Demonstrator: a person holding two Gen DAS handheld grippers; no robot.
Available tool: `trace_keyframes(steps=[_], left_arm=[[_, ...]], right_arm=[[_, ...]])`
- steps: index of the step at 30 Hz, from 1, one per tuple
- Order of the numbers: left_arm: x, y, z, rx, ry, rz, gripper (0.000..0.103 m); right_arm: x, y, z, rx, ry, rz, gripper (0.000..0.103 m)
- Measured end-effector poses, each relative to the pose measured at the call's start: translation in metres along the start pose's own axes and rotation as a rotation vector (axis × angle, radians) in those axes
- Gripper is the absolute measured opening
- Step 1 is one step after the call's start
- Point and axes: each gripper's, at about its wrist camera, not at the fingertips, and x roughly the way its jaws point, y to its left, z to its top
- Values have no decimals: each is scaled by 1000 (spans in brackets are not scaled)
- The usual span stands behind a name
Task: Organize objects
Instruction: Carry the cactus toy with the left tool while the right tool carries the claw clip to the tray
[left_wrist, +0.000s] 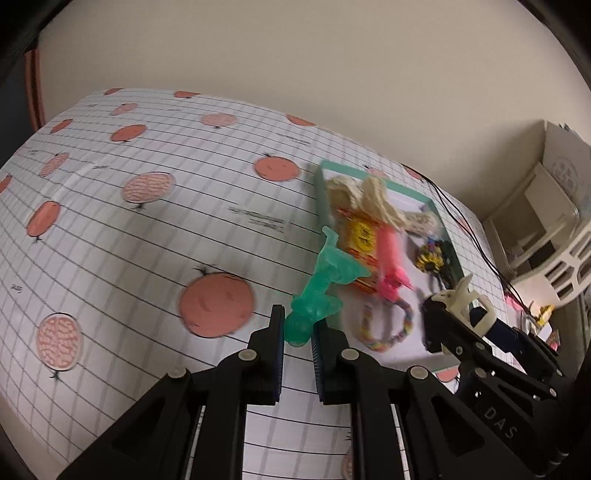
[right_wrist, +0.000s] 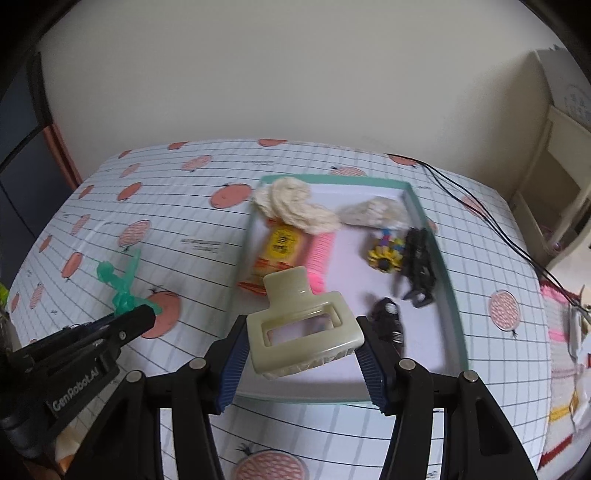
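- Two claws work over a tabletop (right_wrist: 207, 236) covered in a grid cloth printed with orange fruit.
- Left claw (left_wrist: 298, 334) is clenched on a translucent green toy figure (left_wrist: 321, 288), held above the cloth just left of the tray.
- Teal-rimmed tray (right_wrist: 436, 236) holds cream rope (right_wrist: 295, 206), a yellow packet (right_wrist: 282, 242), a pink comb (right_wrist: 321, 254), a sunflower clip (right_wrist: 386, 256) and black clips (right_wrist: 417, 262).
- Right claw (right_wrist: 301, 356) grips a cream hair claw clip (right_wrist: 299, 325) over the tray's near edge.

I see a plain beige wall (right_wrist: 295, 74) behind the table (right_wrist: 498, 258) and a cream shelf (right_wrist: 554, 177) at right.
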Motion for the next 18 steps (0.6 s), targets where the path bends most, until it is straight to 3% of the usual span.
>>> trace_keyframes(steps=[18], left_arm=[[30, -68, -19, 118, 72, -86, 14]], right_arm=[[13, -94, -18, 205, 52, -79, 59]])
